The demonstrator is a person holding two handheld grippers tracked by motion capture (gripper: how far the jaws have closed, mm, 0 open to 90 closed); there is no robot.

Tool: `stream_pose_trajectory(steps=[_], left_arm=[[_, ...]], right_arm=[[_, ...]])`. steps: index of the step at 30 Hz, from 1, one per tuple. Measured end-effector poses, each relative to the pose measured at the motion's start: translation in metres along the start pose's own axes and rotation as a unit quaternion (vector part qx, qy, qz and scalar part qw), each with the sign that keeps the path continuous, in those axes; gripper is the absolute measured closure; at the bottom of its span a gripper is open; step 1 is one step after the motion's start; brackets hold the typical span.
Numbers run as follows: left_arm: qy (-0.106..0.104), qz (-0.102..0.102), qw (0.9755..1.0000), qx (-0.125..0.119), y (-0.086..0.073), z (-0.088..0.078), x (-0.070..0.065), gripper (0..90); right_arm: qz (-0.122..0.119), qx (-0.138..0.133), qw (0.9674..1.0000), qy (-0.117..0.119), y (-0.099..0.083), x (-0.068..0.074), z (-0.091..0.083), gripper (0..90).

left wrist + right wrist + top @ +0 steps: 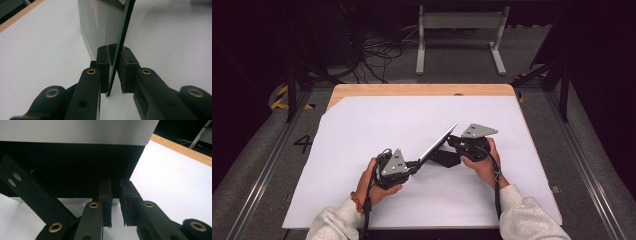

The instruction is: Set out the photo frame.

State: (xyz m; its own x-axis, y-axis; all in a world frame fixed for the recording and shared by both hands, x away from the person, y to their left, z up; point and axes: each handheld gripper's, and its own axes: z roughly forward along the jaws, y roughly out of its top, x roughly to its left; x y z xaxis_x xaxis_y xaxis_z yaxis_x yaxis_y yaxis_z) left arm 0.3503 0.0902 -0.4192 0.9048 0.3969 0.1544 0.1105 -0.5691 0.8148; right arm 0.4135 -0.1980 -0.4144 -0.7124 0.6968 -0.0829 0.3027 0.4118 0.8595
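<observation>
Thing: picture frame (438, 142), tilted on the white tabletop (362, 135), long edge running from left tool to right tool.
Left tool (416, 163): narrow, nipping the frame's glass edge (117, 50).
Right tool (451, 141): narrow, at the frame's black back (75, 165); grip unclear.
Nearer: both touching or just beside.

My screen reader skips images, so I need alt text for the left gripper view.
A thin green-edged panel stands on edge between the left claw and its two black jaws, which sit close on either side of it. Its glossy grey face leans away over the white table sheet, with a wooden table edge at top left.
</observation>
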Motion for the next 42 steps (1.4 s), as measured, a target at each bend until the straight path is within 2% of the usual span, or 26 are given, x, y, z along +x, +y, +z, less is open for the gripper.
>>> stream_pose_trajectory(steps=[5,10,14,17,23,30,42], left_arm=[[0.005,0.006,1.0000,0.004,0.001,-0.002,-0.002,80.0],[-0.004,0.007,0.9999,-0.009,-0.001,-0.014,-0.003,79.4],[-0.005,0.007,0.9998,-0.016,0.000,-0.019,-0.003,82.6],[-0.003,0.009,0.9999,-0.014,0.000,-0.019,-0.003,85.0],[0.000,0.006,1.0000,-0.007,0.001,-0.014,-0.003,84.1],[-0.001,0.006,1.0000,-0.005,0.002,-0.011,-0.003,83.2],[-0.013,0.013,0.9998,-0.006,0.006,-0.008,-0.009,82.2]], right_arm=[[0.001,-0.006,1.0000,0.001,0.000,0.000,-0.004,81.7],[-0.003,-0.021,0.9998,0.001,0.003,0.001,-0.012,85.9],[0.000,-0.024,0.9997,-0.004,0.004,0.000,-0.015,83.7],[0.008,-0.029,0.9995,-0.010,0.005,-0.003,-0.016,76.2],[0.017,-0.028,0.9993,-0.019,0.005,-0.007,-0.015,71.4],[0.006,-0.021,0.9995,-0.023,0.005,-0.003,-0.010,75.9],[0.002,-0.020,0.9997,-0.017,0.007,0.001,-0.006,76.1]])
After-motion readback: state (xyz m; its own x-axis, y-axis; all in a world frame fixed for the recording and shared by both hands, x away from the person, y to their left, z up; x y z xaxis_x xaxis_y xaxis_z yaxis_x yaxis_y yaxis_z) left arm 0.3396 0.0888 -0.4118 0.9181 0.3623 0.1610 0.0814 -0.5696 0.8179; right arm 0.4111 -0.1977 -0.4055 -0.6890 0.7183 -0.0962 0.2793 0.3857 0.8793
